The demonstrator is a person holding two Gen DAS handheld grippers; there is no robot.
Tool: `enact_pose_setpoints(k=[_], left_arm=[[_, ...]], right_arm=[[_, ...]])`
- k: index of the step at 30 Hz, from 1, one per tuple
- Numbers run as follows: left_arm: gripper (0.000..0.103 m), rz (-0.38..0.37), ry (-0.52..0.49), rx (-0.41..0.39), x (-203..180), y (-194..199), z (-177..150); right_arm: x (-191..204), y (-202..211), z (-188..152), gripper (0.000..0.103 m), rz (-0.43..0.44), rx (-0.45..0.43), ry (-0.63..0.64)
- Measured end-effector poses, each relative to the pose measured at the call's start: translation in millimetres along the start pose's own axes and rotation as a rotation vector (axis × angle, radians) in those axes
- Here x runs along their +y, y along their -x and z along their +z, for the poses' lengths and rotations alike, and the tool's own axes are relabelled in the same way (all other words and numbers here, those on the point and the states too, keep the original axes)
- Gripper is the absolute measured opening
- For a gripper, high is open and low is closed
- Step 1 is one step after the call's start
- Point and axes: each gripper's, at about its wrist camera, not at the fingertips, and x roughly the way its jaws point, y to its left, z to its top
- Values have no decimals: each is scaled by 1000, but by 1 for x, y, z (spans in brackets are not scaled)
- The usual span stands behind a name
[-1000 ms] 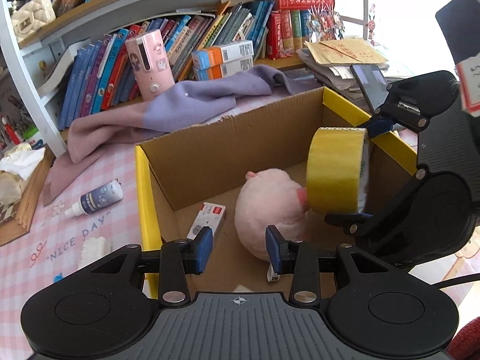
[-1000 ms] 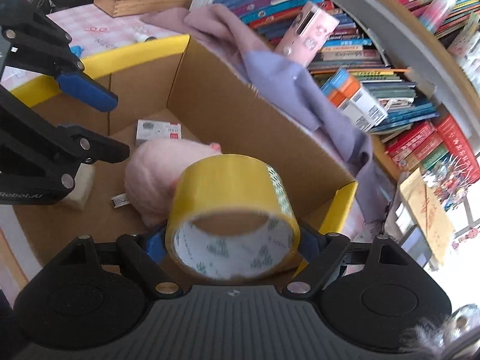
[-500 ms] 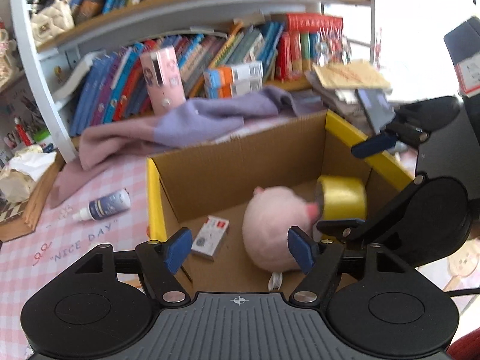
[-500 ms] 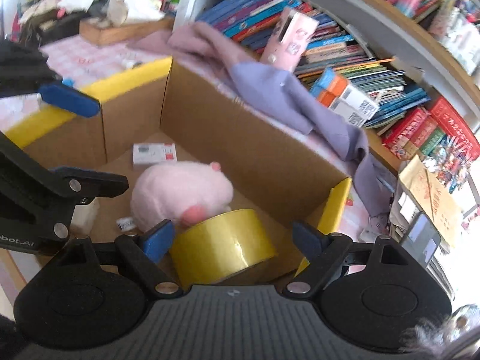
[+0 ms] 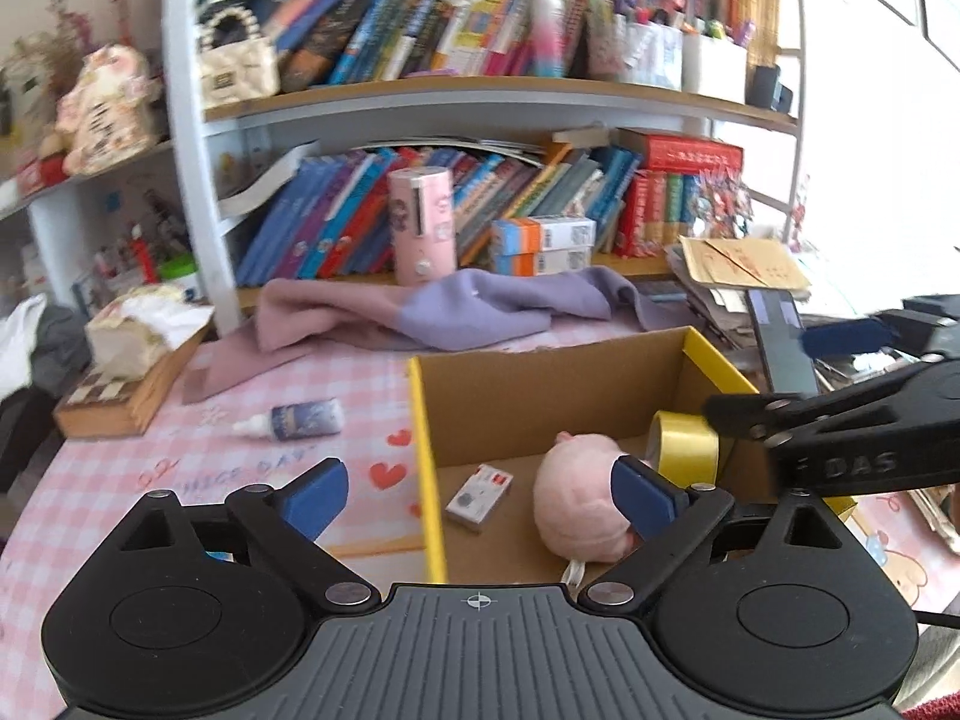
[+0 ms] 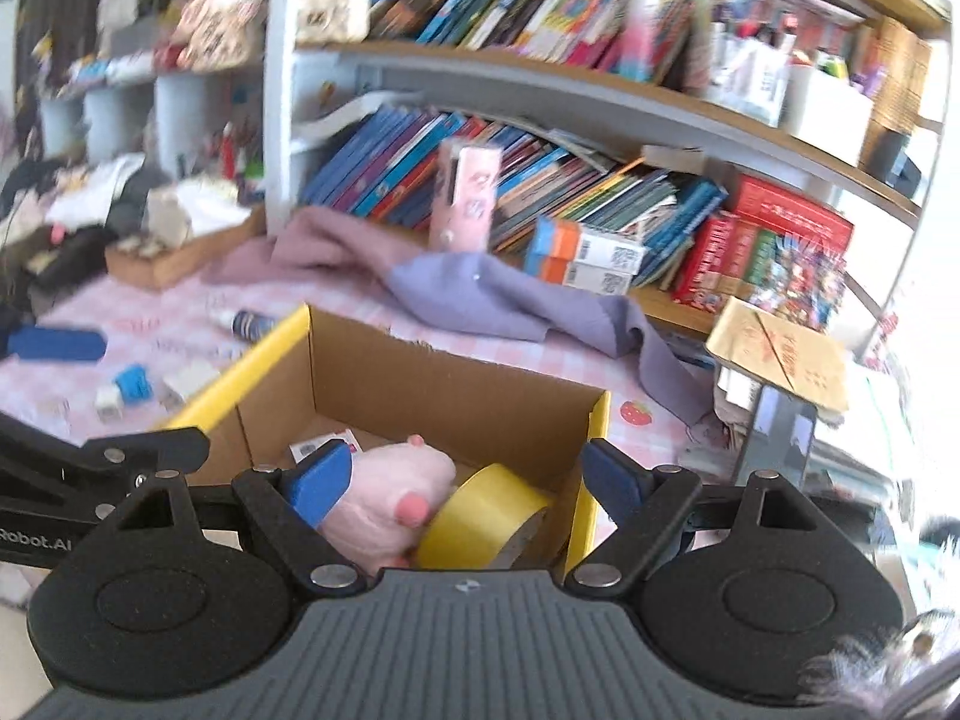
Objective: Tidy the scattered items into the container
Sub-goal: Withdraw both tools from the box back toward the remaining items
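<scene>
A cardboard box (image 5: pixel 540 387) with yellow flaps stands on the pink checked table; it also shows in the right wrist view (image 6: pixel 432 387). Inside lie a pink plush toy (image 5: pixel 576 501), a yellow tape roll (image 5: pixel 684 444) and a small white-and-red packet (image 5: pixel 480 495). The plush (image 6: pixel 399 495) and the tape roll (image 6: pixel 486 522) show in the right wrist view too. My left gripper (image 5: pixel 480 501) is open and empty above the box's near left wall. My right gripper (image 6: pixel 462 486) is open and empty above the box. A small blue dropper bottle (image 5: pixel 297 420) lies on the table left of the box.
A purple cloth (image 5: pixel 456 309) lies behind the box below the bookshelf (image 5: pixel 480 96). A pink canister (image 5: pixel 420 225) stands behind the cloth. Small blue and white items (image 6: pixel 129 387) lie left of the box. Papers and a phone (image 5: pixel 777 339) sit to the right. A wooden tray (image 5: pixel 120 396) sits far left.
My right gripper opened and let go of the yellow tape roll, which now lies in the box beside the plush. Both grippers have risen and pulled back; my left gripper opened wider.
</scene>
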Motion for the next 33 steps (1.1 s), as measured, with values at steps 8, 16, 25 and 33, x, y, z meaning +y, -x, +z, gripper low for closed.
enact_pose_setpoints(k=[8, 16, 25, 33], left_arm=[[99, 27, 59, 5, 26, 25, -23], [99, -8, 46, -12, 52, 55, -43], [99, -31, 58, -9, 95, 101, -78], [99, -32, 51, 33, 123, 129, -108]], right_arm=[[22, 32, -22, 84, -68, 8, -110], [58, 61, -45, 84, -189, 4, -178], [114, 103, -73, 84, -293, -5, -245], [169, 132, -99, 84, -315, 21, -253]])
